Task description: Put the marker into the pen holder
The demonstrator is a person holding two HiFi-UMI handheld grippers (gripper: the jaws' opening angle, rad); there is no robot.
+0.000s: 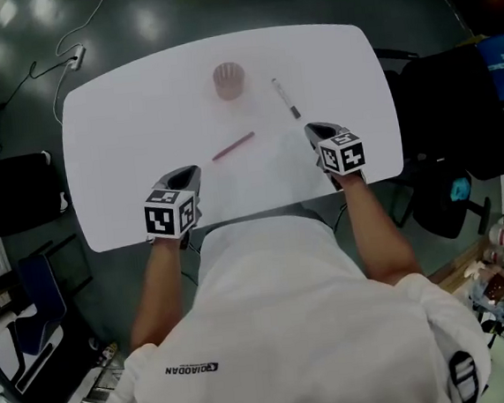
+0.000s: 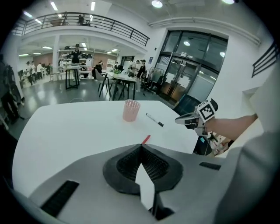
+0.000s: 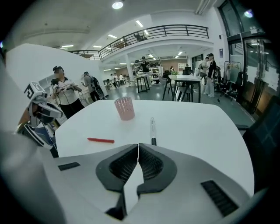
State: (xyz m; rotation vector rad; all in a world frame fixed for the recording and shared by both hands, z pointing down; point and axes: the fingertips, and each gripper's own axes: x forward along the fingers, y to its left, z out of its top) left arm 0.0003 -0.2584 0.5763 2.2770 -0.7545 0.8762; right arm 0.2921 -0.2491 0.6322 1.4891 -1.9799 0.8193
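A pink mesh pen holder (image 1: pixel 229 80) (image 2: pixel 131 110) (image 3: pixel 124 108) stands upright near the far middle of the white table (image 1: pixel 138 118). A white marker with a black cap (image 1: pixel 285 97) (image 2: pixel 155 120) (image 3: pixel 152 130) lies to its right. A thin red pen (image 1: pixel 233 146) (image 2: pixel 145 139) (image 3: pixel 100 140) lies nearer, in front of the holder. My left gripper (image 1: pixel 192 172) (image 2: pixel 141 145) rests shut at the table's near edge, nothing in it. My right gripper (image 1: pixel 312 130) (image 3: pixel 138 145) is shut and empty, just short of the marker's capped end.
Dark chairs (image 1: pixel 457 123) stand at the table's right, another chair (image 1: pixel 12 193) at its left. A cable and power strip (image 1: pixel 74 56) lie on the floor beyond the far left corner. People and tables (image 3: pixel 144 74) fill the hall behind.
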